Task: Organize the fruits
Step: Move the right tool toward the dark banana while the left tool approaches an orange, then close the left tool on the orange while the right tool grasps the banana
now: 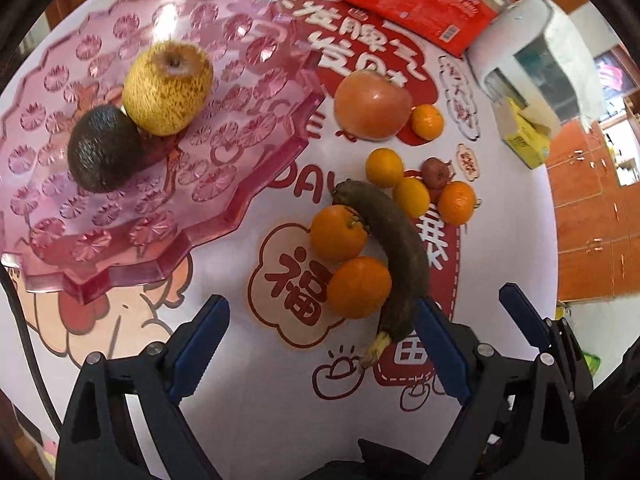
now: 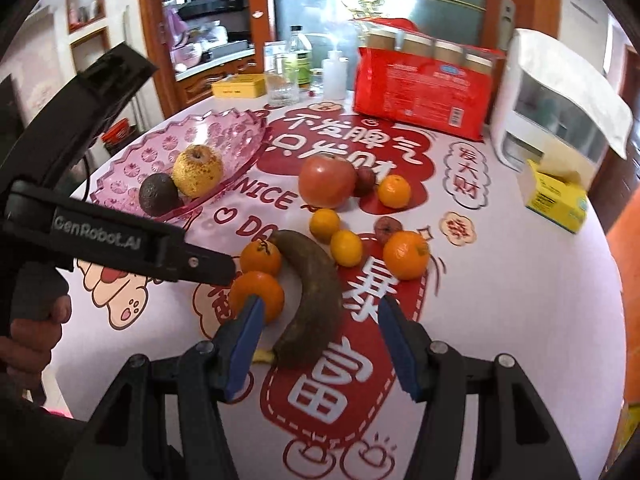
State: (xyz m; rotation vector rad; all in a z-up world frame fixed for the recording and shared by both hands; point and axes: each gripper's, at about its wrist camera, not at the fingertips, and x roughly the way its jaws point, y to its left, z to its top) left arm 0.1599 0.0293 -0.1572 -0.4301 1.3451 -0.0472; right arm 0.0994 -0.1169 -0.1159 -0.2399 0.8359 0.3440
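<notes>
A pink glass fruit plate holds a yellow pear and a dark avocado. On the table lie a blackened banana, a red apple, several oranges and small reddish fruits. My left gripper is open and empty near the closest orange and the banana's stem. My right gripper is open, its fingers either side of the banana's near end.
A red packet, a white appliance and a yellow box stand at the far right. Bottles and a glass stand at the back. The left gripper's body reaches in beside the oranges.
</notes>
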